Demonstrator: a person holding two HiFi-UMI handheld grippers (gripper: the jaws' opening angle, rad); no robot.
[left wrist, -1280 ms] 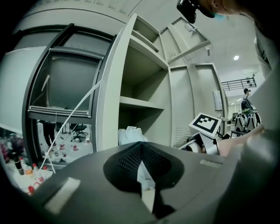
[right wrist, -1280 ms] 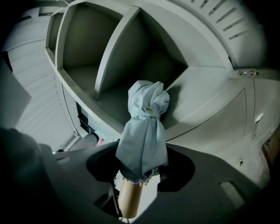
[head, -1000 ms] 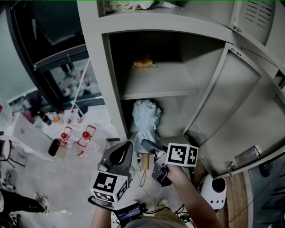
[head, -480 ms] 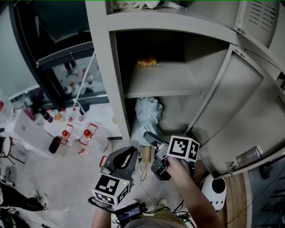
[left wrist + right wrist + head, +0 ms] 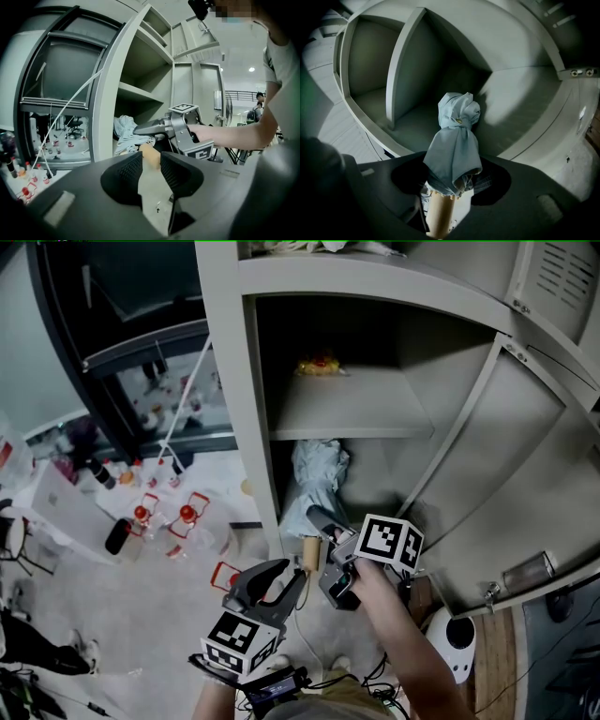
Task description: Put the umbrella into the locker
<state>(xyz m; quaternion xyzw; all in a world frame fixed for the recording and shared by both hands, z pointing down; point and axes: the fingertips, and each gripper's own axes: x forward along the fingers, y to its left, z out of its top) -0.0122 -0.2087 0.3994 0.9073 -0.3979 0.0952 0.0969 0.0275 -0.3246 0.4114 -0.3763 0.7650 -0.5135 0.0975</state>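
Head view: pinching the umbrella [image 5: 317, 474] in the right gripper [image 5: 317, 521], just above the wooden handle [image 5: 306, 552]. Leaning the pale blue bundled canopy into the lower compartment of the locker [image 5: 234, 381], under the shelf [image 5: 347, 407] and beside the swung-open door [image 5: 525, 484]. Hovering the left gripper [image 5: 292, 570] lower down, near the handle but apart from it, jaws parted after just having been opening, nothing between them. Taking in red-capped bottles [image 5: 141, 517] on the floor off to the left.

Left gripper view: looking along the left gripper [image 5: 151, 159], its two dark jaws standing a little apart and gripping nothing. Framing the handle [image 5: 149, 151] through the gap, farther off. Catching the right gripper [image 5: 145, 129] side-on, reaching in from the right and biting onto the umbrella [image 5: 125, 131] at the mouth of the locker [image 5: 105, 103].

Right gripper view: squeezing the umbrella [image 5: 452, 145] between both jaws of the right gripper [image 5: 452, 180], pads pressing the fabric where the canopy meets the handle [image 5: 440, 211]. Pointing the tied end into the locker [image 5: 401, 65], with the handle trailing back towards the camera.
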